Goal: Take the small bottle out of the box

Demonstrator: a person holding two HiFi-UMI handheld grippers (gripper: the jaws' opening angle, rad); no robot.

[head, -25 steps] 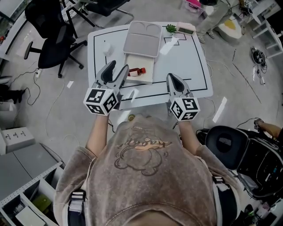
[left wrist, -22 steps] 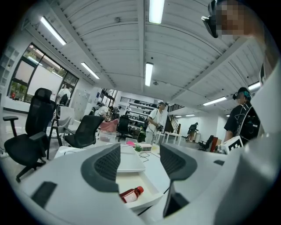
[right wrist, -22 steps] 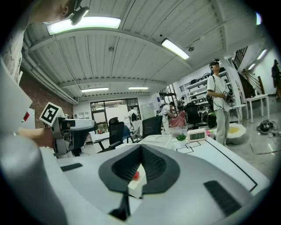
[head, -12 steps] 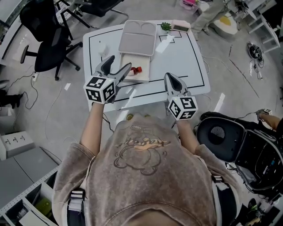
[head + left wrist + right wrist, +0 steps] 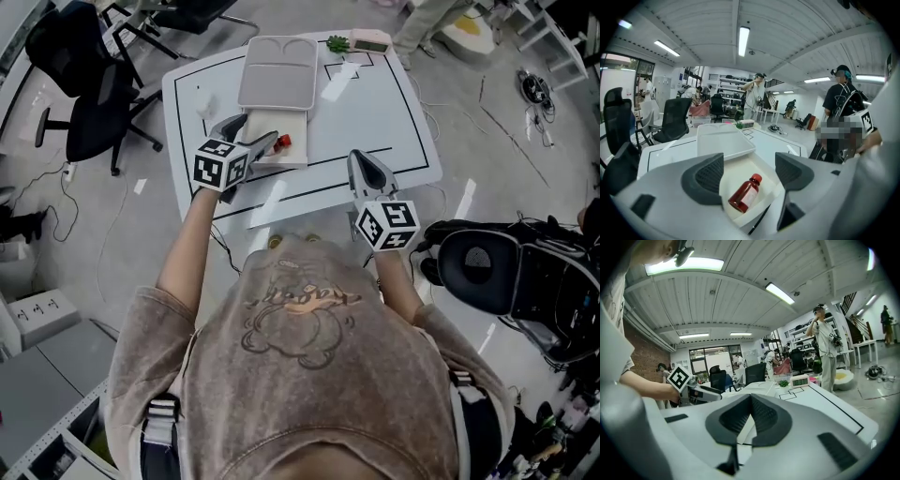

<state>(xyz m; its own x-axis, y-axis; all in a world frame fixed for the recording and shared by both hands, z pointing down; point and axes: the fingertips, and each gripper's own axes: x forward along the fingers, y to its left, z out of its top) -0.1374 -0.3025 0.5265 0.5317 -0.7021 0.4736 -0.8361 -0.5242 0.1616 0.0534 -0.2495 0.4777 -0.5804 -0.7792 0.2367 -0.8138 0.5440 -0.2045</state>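
Note:
A small red bottle (image 5: 281,142) (image 5: 745,193) with a red cap lies on its side in the open white box (image 5: 292,124) (image 5: 761,171), whose lid (image 5: 278,73) stands folded back behind it. My left gripper (image 5: 251,134) (image 5: 749,162) hovers at the box's near left edge and points down into it. Its jaws have just been opening and now stand wide, with nothing gripped. The bottle shows through the gap just ahead of the pads (image 5: 705,176). My right gripper (image 5: 362,161) (image 5: 750,404) is shut and empty over the table's front right part.
The white table (image 5: 375,112) carries black marked lines, with a small clock (image 5: 369,40) and a plant (image 5: 336,43) at its far edge. Office chairs (image 5: 80,103) stand to the left and a black chair (image 5: 487,281) to my right. People stand in the room behind.
My left gripper has dropped forward and down to the box's edge, and its jaws have spread wider. The right gripper has stayed put.

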